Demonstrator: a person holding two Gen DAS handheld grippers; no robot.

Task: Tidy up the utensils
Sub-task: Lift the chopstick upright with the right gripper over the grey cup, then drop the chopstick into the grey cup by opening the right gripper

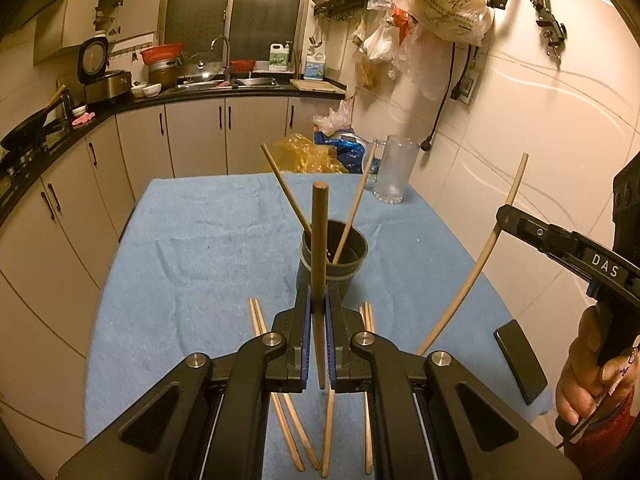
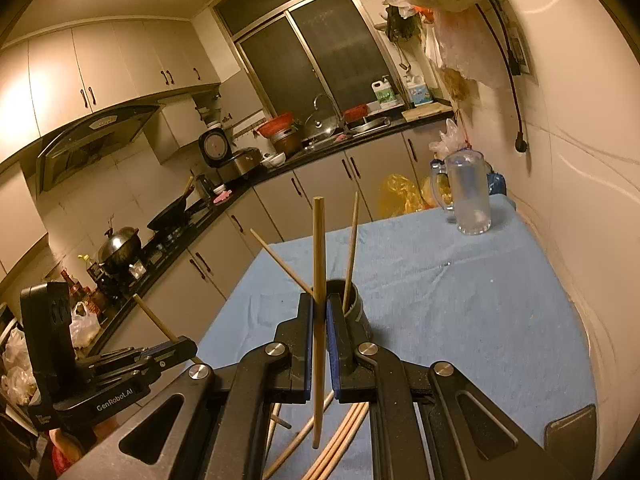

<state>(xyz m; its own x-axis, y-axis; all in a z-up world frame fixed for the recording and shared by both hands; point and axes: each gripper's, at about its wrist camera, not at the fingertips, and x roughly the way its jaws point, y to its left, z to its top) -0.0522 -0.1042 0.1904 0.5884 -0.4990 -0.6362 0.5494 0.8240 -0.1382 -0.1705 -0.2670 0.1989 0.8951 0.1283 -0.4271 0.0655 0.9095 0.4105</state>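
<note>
Dark cup (image 1: 334,254) upright near the middle of the table (image 1: 200,240), on the blue cloth; two chopsticks (image 1: 286,188) already standing in it, leaning apart in a V. More loose chopsticks (image 1: 256,316) flat on the cloth on the near side of the cup, partly hidden under the gripper bodies; exact count not readable.

Left gripper (image 1: 319,320): fingers closed narrow on one brown chopstick (image 1: 319,240), held near upright, thick end up, thin tip hanging below the fingers. Seen from the left wrist view, stick overlapping the cup rim in line of sight; whether directly above the opening or short of it, cannot tell.

Right gripper (image 2: 319,320): fingers likewise closed narrow on a pale chopstick (image 2: 318,280), near upright, lower end hanging clear below the fingers. Same gripper visible at the right edge of the left wrist view, off to the side of the cup, stick slanting upward.

Step in hand, as judged: mid-transfer, both sticks lifted and neither yet in the cup. Task well short of done, given the sticks left on the cloth.

Next move calls for: bringing one tip over the cup opening, keeping the stick steep enough to clear the two leaning ones, lowering until the tip is inside the wall, then opening the fingers. One hand at a time advisable; opening narrow and already occupied.

Clear pitcher (image 1: 394,170) at the far edge and a dark phone-like slab (image 1: 520,360) at the right, both well apart from the work.
</note>
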